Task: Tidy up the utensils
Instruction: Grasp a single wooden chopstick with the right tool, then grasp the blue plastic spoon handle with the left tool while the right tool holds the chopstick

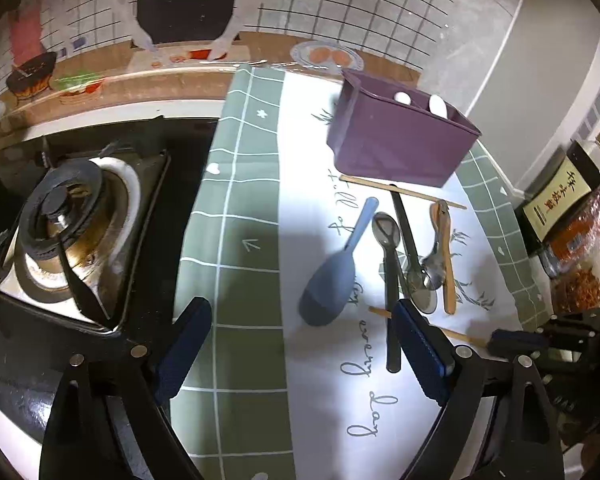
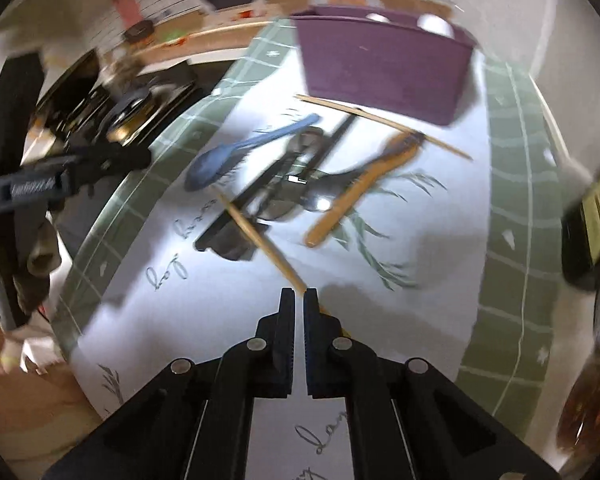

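- Currently right gripper [image 2: 299,295] is clamping the near end of a wooden chopstick [image 2: 260,236], lower centre.
- Left gripper [image 1: 300,344] is hanging wide apart over the blue rice paddle [image 1: 332,276].

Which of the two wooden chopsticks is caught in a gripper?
The near chopstick: the shut right gripper pinches its end. The other chopstick lies untouched in front of the purple box.

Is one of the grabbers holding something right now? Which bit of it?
Yes. The right hand-held gripper is pinching a wooden chopstick at its near end. The left hand-held gripper is wide open and holds nothing.
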Demonstrator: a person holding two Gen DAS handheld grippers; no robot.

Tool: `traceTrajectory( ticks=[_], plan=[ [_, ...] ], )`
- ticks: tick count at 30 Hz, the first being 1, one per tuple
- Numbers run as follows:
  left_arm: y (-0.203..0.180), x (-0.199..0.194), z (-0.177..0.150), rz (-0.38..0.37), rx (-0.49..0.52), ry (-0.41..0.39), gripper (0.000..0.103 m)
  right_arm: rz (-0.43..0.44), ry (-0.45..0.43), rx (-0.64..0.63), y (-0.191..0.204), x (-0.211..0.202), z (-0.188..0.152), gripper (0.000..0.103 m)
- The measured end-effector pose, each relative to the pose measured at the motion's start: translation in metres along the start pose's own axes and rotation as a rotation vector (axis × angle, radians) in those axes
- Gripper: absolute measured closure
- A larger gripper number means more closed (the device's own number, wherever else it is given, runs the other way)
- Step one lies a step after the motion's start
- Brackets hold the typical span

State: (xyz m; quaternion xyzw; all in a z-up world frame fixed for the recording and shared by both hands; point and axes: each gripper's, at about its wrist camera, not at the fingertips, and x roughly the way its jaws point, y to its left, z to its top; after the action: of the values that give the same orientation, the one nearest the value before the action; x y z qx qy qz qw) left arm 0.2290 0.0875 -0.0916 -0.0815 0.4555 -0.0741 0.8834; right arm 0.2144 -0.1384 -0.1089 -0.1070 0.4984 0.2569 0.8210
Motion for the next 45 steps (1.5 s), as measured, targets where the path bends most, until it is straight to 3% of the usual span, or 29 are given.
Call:
traceTrajectory(
  ticks=[6, 8, 10, 13, 20, 26, 30, 32, 34, 35, 36, 39, 40, 43, 45],
  plan=[
    [0.010, -0.013, -0.004, 0.003, -0.021, -0.024, 0.005, -0.052, 0.050, -0.128, 0.017, 0.035, 0.018, 0.097],
    [0.013, -0.016, -0.006, 0.003, -0.016, -0.024, 0.003, -0.061, 0.052, -0.141, 0.017, 0.043, 0.022, 0.089],
    [0.013, -0.016, -0.007, 0.006, -0.009, -0.024, 0.003, -0.053, 0.065, -0.119, 0.014, 0.048, 0.024, 0.087],
    [0.011, -0.008, -0.007, -0.013, 0.001, -0.003, 0.000, -0.030, 0.059, -0.059, 0.006, 0.045, 0.022, 0.098],
    [-0.016, 0.030, 0.007, -0.113, 0.090, 0.077, 0.000, -0.004, 0.009, 0.299, -0.055, 0.020, -0.004, 0.098],
    [-0.046, 0.063, 0.021, -0.070, 0.203, 0.091, 0.000, -0.022, -0.023, 0.482, -0.092, 0.009, -0.037, 0.098],
    [-0.063, 0.087, 0.035, 0.021, 0.308, 0.107, 0.000, -0.037, -0.051, 0.524, -0.095, 0.002, -0.048, 0.098],
    [-0.062, 0.096, 0.043, 0.067, 0.295, 0.124, 0.001, -0.056, -0.064, 0.532, -0.096, -0.002, -0.051, 0.096],
    [-0.059, 0.100, 0.050, 0.064, 0.272, 0.129, 0.004, -0.083, -0.077, 0.534, -0.097, -0.008, -0.054, 0.095],
    [-0.060, 0.103, 0.054, 0.059, 0.273, 0.142, 0.008, -0.100, -0.085, 0.532, -0.095, -0.011, -0.054, 0.093],
    [-0.060, 0.104, 0.055, 0.051, 0.276, 0.149, 0.012, -0.119, -0.090, 0.531, -0.096, -0.016, -0.055, 0.085],
    [-0.060, 0.110, 0.058, 0.039, 0.280, 0.178, 0.032, -0.214, -0.107, 0.522, -0.097, -0.028, -0.059, 0.042],
    [-0.061, 0.112, 0.058, 0.032, 0.274, 0.188, 0.035, -0.245, -0.116, 0.516, -0.096, -0.031, -0.060, 0.037],
    [-0.059, 0.119, 0.058, 0.008, 0.246, 0.212, 0.045, -0.284, -0.126, 0.505, -0.096, -0.037, -0.060, 0.035],
    [-0.060, 0.118, 0.057, -0.004, 0.226, 0.210, 0.061, -0.308, -0.128, 0.506, -0.098, -0.040, -0.062, 0.027]
  ],
)
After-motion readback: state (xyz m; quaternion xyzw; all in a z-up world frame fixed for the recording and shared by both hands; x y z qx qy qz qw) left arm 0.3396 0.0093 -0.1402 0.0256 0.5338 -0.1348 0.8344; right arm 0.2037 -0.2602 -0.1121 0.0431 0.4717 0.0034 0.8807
